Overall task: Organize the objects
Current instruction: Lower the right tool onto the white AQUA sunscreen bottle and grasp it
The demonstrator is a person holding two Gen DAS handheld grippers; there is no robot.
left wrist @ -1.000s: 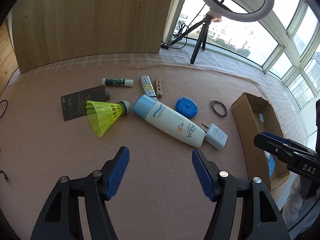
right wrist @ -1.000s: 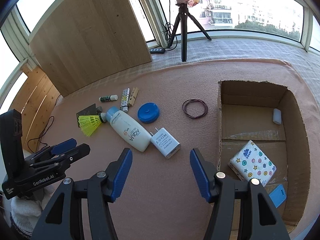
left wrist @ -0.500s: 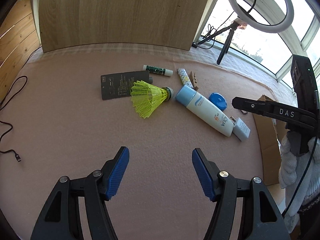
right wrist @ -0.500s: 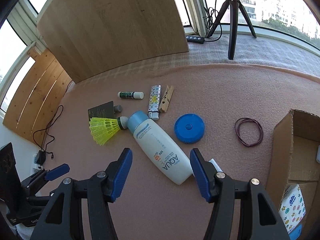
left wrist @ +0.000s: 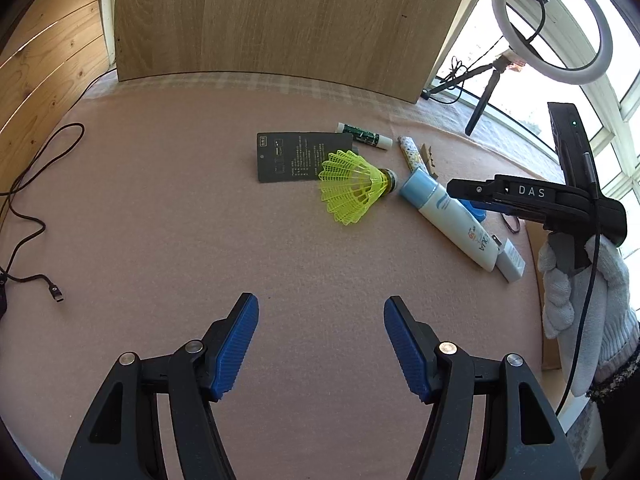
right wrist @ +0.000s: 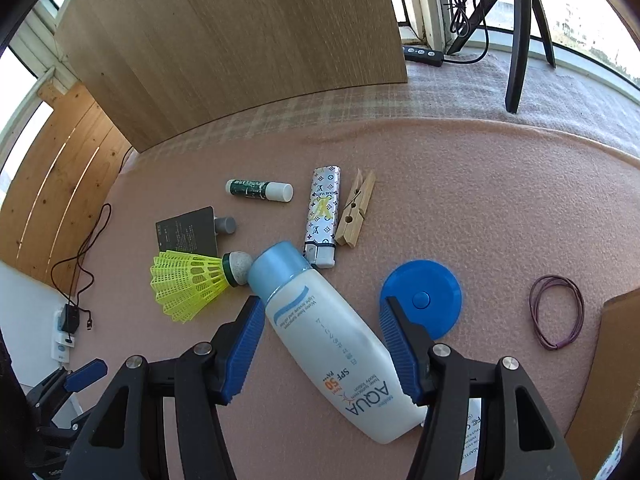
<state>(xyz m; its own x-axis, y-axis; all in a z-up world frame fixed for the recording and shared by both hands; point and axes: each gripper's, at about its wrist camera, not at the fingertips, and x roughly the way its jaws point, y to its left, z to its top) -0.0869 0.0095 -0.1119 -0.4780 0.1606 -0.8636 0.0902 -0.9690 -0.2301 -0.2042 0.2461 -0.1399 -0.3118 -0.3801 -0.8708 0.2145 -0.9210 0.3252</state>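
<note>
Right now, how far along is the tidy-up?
Done: nothing these views confirm boxed. In hand: nothing gripped; the right gripper is open astride the sunscreen bottle, and the left gripper is open over bare mat. Left: shuttlecock, lighter, clothespin, blue disc, rubber band, lip balm.

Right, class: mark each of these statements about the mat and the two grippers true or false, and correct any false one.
1. The sunscreen bottle lies on its side between the right gripper's open fingers. True.
2. The shuttlecock is red. False: it is yellow.
3. The left gripper is clamped on the black card. False: it is open above bare mat, holding nothing.
4. The clothespin lies beside the patterned lighter. True.
5. The rubber band is wrapped around the blue disc. False: it lies apart on the mat.
</note>
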